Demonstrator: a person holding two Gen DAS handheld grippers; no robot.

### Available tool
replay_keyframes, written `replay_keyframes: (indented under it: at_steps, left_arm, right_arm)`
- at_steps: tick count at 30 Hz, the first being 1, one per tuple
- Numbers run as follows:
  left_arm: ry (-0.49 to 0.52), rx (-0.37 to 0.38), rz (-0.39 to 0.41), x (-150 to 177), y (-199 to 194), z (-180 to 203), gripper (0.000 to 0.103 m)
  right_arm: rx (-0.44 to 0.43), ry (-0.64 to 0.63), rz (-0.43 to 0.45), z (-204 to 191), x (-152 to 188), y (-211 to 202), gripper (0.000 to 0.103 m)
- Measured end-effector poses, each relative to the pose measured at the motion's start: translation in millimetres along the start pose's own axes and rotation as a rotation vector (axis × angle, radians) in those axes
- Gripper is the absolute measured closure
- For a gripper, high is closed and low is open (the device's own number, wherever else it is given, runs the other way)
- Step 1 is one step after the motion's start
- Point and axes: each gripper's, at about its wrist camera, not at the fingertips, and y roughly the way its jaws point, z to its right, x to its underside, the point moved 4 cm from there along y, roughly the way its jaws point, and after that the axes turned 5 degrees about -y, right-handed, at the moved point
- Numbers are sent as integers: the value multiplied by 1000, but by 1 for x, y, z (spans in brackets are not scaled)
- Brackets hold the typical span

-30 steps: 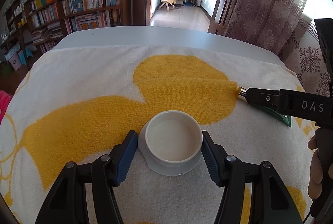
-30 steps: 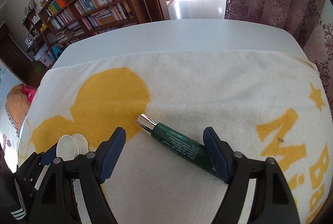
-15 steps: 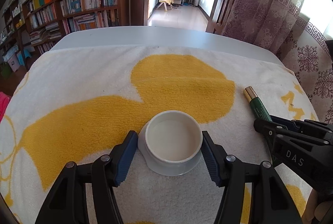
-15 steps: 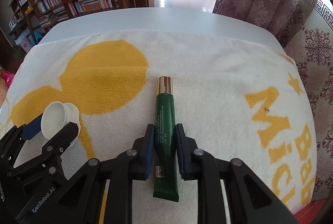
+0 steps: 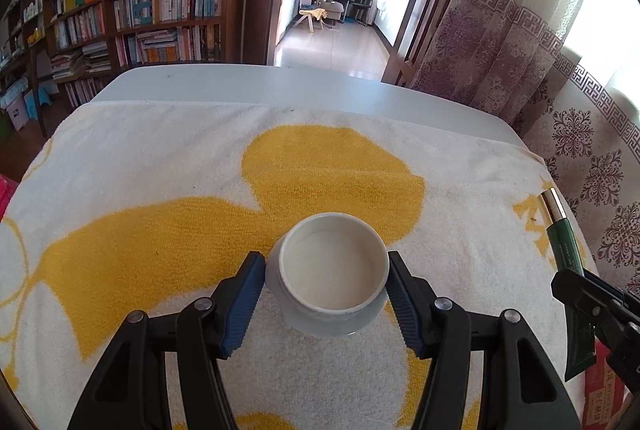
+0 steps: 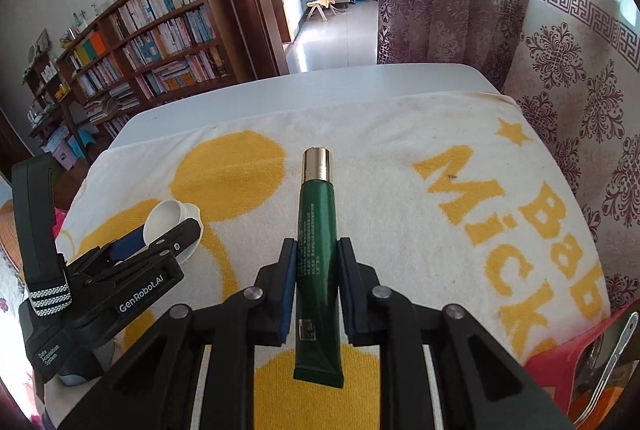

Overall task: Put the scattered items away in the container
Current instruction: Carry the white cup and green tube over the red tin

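Observation:
A white ceramic bowl (image 5: 332,266) stands on the yellow-and-white towel (image 5: 160,158). My left gripper (image 5: 325,264) is around it, its blue pads against the bowl's two sides. In the right wrist view the same bowl (image 6: 164,214) sits between the left gripper's fingers (image 6: 132,246) at the far left. My right gripper (image 6: 317,250) is shut on a dark green tube (image 6: 316,198) with a gold cap, held by its lower half above the towel, cap pointing away. In the left wrist view the tube (image 5: 562,242) shows at the right edge.
The towel covers a grey-white table (image 5: 280,86) whose far edge is bare. Patterned curtains (image 6: 580,78) hang close on the right. A red container (image 6: 560,354) with a metal utensil (image 6: 612,346) lies at the table's near right corner. Bookshelves (image 5: 160,14) stand beyond.
The right gripper closed on the green tube, lifted it off the towel and carried it toward the right edge. The left gripper and bowl stayed put.

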Motion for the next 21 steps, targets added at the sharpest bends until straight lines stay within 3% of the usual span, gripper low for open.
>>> replay_keyframes:
  at_steps: [11,21]
  left_arm:
    - [94,84,-7,12,-17,43,41]
    - [210,153,32,30,-59,88,41]
  right_arm:
    - [27,96,121,36,57,-92,81]
    - [92,138,162,82,118,-154,81]
